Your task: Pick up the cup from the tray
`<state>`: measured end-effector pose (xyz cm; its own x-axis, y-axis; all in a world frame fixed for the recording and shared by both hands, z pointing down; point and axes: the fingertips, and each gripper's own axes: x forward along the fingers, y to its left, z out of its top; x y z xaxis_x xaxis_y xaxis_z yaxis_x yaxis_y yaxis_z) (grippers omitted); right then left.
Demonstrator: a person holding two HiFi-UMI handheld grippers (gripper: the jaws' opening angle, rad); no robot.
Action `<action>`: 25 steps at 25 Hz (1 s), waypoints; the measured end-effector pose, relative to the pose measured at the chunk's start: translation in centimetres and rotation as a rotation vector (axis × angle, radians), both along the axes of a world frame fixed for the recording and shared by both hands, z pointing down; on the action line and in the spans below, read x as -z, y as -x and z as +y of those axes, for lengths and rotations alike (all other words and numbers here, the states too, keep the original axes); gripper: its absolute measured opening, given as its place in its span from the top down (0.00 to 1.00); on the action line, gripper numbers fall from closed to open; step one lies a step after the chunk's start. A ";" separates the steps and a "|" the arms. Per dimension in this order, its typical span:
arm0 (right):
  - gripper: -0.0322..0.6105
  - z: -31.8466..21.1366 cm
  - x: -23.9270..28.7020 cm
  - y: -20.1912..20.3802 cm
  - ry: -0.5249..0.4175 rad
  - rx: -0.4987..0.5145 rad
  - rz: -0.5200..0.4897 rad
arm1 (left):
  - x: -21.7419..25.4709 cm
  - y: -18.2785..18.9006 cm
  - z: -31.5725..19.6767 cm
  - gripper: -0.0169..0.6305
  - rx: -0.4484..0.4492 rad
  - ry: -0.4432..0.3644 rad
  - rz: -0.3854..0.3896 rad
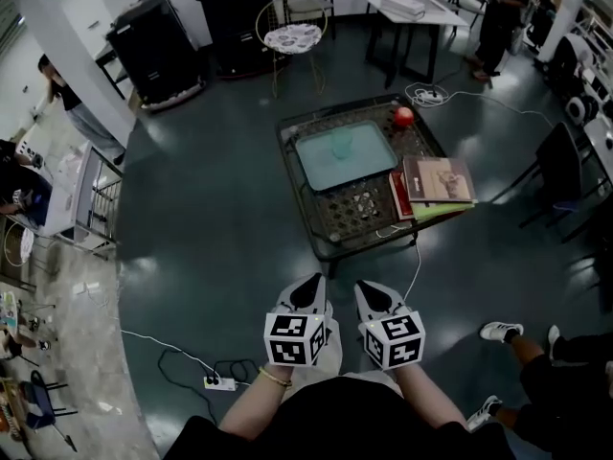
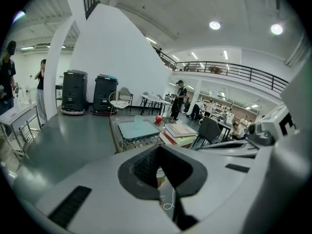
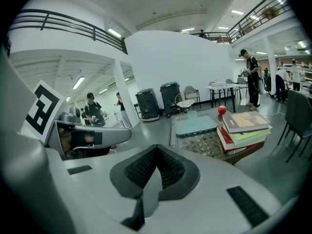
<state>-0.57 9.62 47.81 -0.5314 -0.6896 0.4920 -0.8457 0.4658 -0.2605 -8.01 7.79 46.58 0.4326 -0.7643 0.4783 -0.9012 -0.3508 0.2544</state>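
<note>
Left tool (image 1: 308, 293): jaws together, nothing between them. Hold position is low, close in front of your body, well short of the table (image 1: 326, 242).

Right tool (image 1: 372, 297): jaws also together and empty, just beside the left tool.

The cup (image 1: 343, 145) stands on the pale tray (image 1: 321, 166) at the centre of the table, well apart from both tools and straight ahead. It lies roughly on the line between them, so neither tool is clearly nearer. It appears upright, with its long axis vertical, though it is translucent and small.

Before reaching, open the chosen tool and carry it forward over the near table edge. The red ball (image 1: 404, 116) and the stacked books (image 1: 439, 180) lie to the right of the tray.
</note>
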 end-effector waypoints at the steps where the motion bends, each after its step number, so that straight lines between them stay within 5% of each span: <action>1: 0.95 -1.0 0.1 0.3 0.002 -0.002 0.001 | 0.1 0.3 -1.0 0.96 -0.002 0.003 0.001; 25: 0.95 -18.4 -0.6 1.7 0.036 -0.115 0.009 | -1.2 1.1 -19.3 0.96 -0.103 0.031 0.016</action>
<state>-2.27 -8.78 48.43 -0.4452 -0.7278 0.5217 -0.8954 0.3557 -0.2679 -9.13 -11.53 47.75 0.5155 -0.7005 0.4935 -0.8567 -0.4328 0.2807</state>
